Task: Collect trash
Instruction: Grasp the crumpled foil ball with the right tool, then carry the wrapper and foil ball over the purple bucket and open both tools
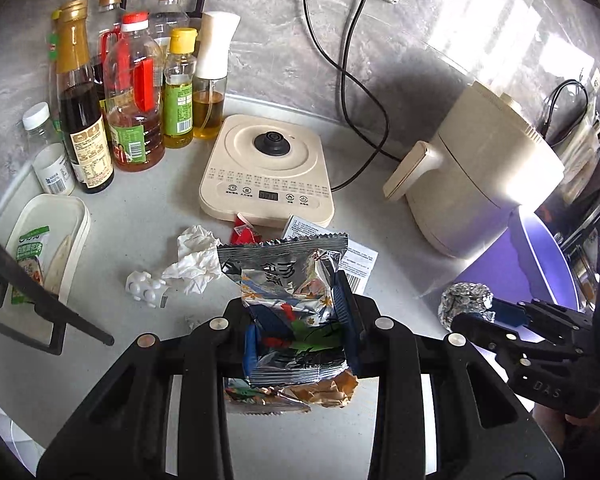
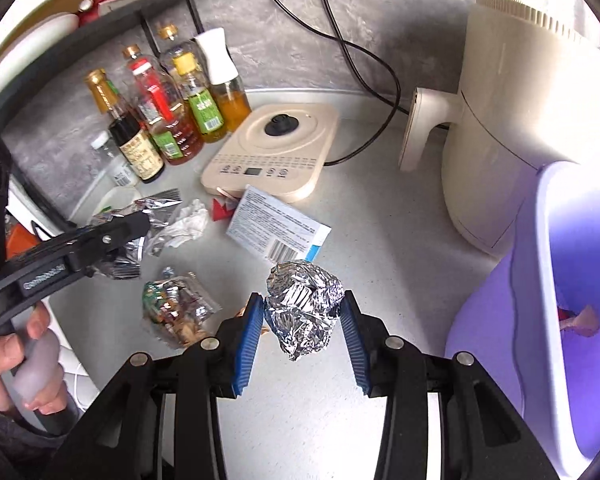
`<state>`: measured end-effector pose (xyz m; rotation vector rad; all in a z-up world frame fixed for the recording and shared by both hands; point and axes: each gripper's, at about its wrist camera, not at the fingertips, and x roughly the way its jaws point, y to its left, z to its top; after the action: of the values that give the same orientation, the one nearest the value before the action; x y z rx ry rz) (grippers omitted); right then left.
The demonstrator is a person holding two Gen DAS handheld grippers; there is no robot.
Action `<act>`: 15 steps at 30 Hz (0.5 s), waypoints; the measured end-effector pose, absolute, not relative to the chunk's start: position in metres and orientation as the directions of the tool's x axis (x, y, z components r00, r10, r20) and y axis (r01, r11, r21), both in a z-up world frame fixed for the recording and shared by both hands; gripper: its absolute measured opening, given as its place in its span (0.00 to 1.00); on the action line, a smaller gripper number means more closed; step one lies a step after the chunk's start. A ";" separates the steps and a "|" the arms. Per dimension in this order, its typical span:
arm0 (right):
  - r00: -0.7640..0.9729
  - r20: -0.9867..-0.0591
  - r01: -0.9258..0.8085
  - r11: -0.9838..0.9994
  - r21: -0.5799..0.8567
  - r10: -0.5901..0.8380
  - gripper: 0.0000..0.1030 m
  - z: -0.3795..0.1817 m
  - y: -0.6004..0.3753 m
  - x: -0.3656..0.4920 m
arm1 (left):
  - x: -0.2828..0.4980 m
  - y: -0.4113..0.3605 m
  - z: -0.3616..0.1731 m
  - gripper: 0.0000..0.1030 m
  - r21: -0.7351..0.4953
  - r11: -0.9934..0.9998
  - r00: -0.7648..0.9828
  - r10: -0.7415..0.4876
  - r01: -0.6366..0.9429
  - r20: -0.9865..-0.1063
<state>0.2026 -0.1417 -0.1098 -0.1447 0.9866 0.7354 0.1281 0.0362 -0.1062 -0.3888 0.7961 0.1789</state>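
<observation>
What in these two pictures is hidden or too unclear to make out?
- Purple bin: its inside is mostly cut off by the right wrist view's edge; only one pinkish scrap shows.
- Snack wrapper: its lower part hides behind the left tongs.
- Cardboard packet: partly covered by that wrapper; print too small to read.
- Foil ball: its contents are wrapped up in the right tongs.
</observation>
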 end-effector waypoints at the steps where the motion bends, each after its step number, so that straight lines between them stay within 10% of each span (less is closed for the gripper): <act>1: 0.338 -0.795 -0.629 0.749 0.208 0.505 0.38 -0.106 -0.144 0.200 | 0.126 0.034 -0.104 0.32 -0.270 0.913 0.690 0.017 -0.306 -0.723; 15: 0.371 -0.695 -0.656 0.703 0.273 0.616 0.39 -0.050 -0.194 0.185 | 0.116 -0.005 -0.058 0.32 -0.275 0.912 0.763 0.061 -0.305 -0.643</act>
<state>0.1853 -0.1940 -0.0498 -0.0528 0.8667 0.8160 0.1161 -0.0053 -0.0579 -0.3802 0.6764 0.2044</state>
